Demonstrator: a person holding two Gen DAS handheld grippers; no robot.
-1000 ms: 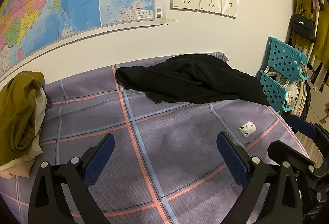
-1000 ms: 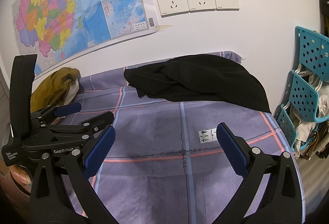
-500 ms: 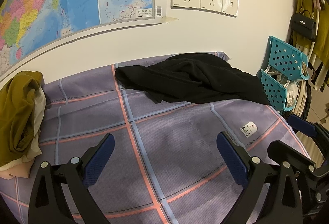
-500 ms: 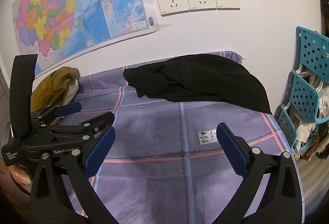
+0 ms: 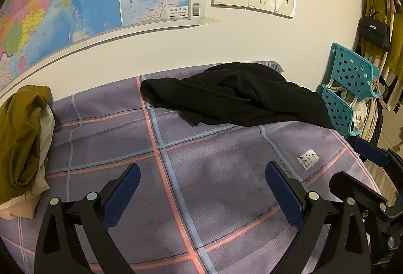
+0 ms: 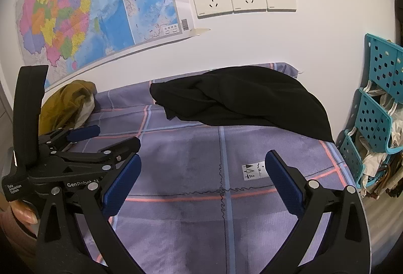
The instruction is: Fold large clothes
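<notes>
While both grippers' fingers (image 5: 282, 188) gape wide and empty, the black garment (image 5: 236, 98) lies crumpled against the wall.

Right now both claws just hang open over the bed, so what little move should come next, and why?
Probably both should reach forward toward the black garment. It lies crumpled near the wall, apart from the left claw and right claw, which are open and empty over the bare purple checked sheet. Folding cannot start until it is gripped.
</notes>
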